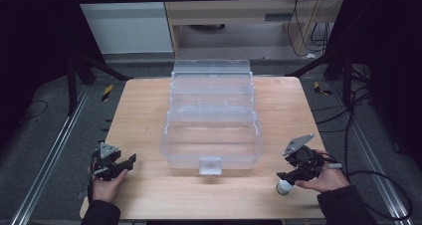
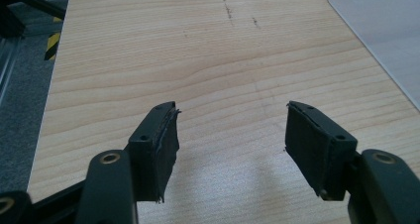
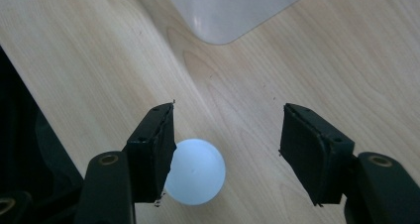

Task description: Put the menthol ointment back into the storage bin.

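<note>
1. On the tabletop [image 1: 149, 195], a clear bin [image 1: 211, 135] sits in the middle with both tools near the front edge.
2. Right tool [image 3: 225, 144] is spread wide with a white ball [image 3: 195, 172] touching one jaw, not gripped.
3. Left tool [image 2: 230, 140] is spread too, nothing in it.
4. My worry: closing off-center probably squirts the ball away, since it rolls easily.
</note>
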Demonstrator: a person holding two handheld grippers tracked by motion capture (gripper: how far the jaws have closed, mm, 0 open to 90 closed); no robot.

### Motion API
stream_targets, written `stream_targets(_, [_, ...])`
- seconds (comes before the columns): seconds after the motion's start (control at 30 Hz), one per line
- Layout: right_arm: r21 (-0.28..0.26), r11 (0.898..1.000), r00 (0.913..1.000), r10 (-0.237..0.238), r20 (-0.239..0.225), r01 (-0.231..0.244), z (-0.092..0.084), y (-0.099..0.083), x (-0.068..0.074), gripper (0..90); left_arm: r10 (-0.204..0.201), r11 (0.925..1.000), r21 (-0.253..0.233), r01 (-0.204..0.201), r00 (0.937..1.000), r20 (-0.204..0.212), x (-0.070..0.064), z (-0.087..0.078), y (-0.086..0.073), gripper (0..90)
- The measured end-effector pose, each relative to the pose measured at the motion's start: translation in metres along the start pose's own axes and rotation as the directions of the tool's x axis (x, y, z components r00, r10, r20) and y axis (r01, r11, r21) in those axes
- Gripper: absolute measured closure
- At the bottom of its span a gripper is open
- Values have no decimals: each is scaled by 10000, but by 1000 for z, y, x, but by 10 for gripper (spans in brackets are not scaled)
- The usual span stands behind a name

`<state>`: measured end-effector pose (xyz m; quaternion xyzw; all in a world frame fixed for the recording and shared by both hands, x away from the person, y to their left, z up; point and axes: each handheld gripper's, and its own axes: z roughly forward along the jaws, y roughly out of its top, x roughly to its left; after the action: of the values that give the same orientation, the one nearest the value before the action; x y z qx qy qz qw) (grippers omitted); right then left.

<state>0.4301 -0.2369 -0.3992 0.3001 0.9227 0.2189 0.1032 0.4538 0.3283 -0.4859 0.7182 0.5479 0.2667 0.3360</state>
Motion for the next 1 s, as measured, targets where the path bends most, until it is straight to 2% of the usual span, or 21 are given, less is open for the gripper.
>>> stream_targets(0.17, [565,9979,9992,-292,-266,306,3,-2,4,374,6,10000,2,-6,10000,3,0,0,0,371])
stream_targets(0.23, [586,9975,9988,-389,-304,406,4,-2,5,373,7,10000,5,-7,10000,7,0,0,0,371])
stream_targets(0.4, [1176,9912,9972,-554,-509,611,8,-4,8,370,23,10000,16,-23,10000,14,0,0,0,371])
stream_targets(0.87, [1818,9789,9927,-776,-927,935,21,-10,9,399,38,10000,38,-38,10000,13,0,0,0,371])
stream_targets(1.0, [1941,9768,9932,-746,-895,909,24,-11,10,419,36,10000,34,-36,10000,15,0,0,0,371])
